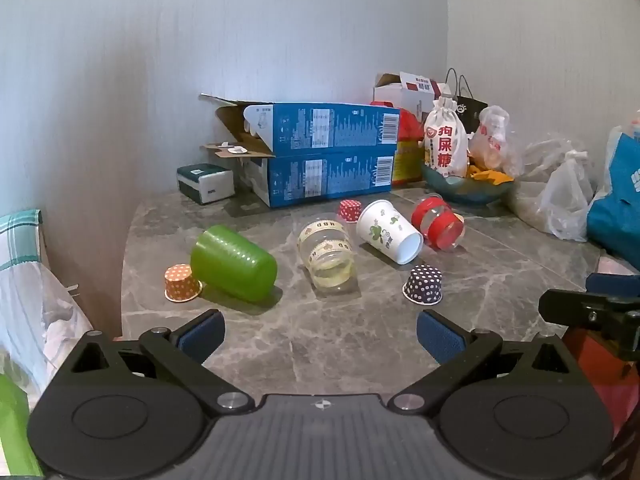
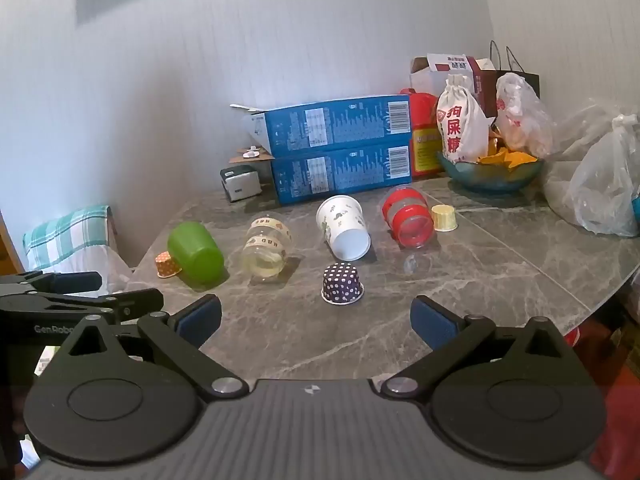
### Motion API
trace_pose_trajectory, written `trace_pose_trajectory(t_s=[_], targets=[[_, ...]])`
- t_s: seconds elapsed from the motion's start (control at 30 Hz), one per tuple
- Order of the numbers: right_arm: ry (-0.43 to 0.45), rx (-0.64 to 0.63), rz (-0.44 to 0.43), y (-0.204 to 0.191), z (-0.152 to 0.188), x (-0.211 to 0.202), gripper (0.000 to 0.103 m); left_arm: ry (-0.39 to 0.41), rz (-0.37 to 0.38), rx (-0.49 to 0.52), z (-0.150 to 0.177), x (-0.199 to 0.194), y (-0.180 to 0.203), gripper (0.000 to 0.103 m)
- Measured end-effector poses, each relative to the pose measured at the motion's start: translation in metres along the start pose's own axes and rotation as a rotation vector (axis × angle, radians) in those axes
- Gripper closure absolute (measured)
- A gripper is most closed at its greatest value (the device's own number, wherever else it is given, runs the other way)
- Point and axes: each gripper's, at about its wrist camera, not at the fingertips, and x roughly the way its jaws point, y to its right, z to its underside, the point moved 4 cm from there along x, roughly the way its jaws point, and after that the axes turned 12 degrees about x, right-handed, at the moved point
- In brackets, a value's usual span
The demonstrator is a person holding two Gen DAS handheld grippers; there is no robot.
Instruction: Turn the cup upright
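Observation:
Several cups lie on their sides on the grey marble table (image 1: 360, 340): a green plastic cup (image 1: 233, 262) (image 2: 196, 251), a clear cup with a taped band (image 1: 328, 258) (image 2: 267, 248), a white paper cup (image 1: 388, 231) (image 2: 344, 226) and a red-banded clear cup (image 1: 438, 222) (image 2: 407, 216). My left gripper (image 1: 318, 334) is open and empty, well short of the cups. My right gripper (image 2: 316, 322) is open and empty, just short of an upside-down purple dotted paper cup (image 2: 342, 283) (image 1: 423, 284).
Small upside-down paper cups: orange dotted (image 1: 182, 283) (image 2: 167, 265), red dotted (image 1: 350, 210), yellow (image 2: 444, 217). Two stacked blue boxes (image 1: 328, 152) (image 2: 340, 152), a snack bowl (image 1: 468, 188) (image 2: 490, 176) and plastic bags (image 2: 600, 192) stand at the back. The table edge (image 1: 126, 264) runs at left.

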Motion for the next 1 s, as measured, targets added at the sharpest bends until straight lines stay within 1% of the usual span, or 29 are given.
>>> trace_pose_trajectory(t_s=[0.17, 0.27, 0.3, 0.37, 0.47, 0.53, 0.57, 1.0], targets=[[0.003, -0.021, 0.009, -0.001, 0.002, -0.002, 0.001, -0.009, 0.009, -0.011, 0.0, 0.001, 0.001, 0.0], [0.002, -0.011, 0.004, -0.001, 0.002, -0.002, 0.001, -0.018, 0.012, -0.018, -0.001, 0.002, 0.004, 0.0], [0.001, -0.002, 0.001, 0.002, 0.002, -0.001, 0.001, -0.016, 0.012, -0.027, 0.0, -0.007, 0.003, 0.0], [-0.006, 0.005, -0.001, 0.004, 0.003, -0.001, 0.001, -0.017, 0.014, -0.032, 0.0, -0.009, 0.004, 0.0], [-0.01, 0.004, 0.002, -0.002, 0.004, -0.003, 0.001, -0.021, 0.019, -0.034, 0.001, -0.008, 0.003, 0.0], [-0.011, 0.004, 0.007, -0.003, 0.004, -0.001, 0.001, -0.019, 0.027, -0.039, 0.0, -0.01, 0.005, 0.0], [-0.011, 0.003, 0.008, -0.002, 0.005, -0.001, 0.001, -0.02, 0.036, -0.05, 0.004, -0.006, 0.0, 0.0], [-0.017, -0.022, 0.002, -0.012, 0.008, -0.002, 0.001, -0.01, 0.062, -0.055, 0.005, -0.009, 0.001, 0.0]])
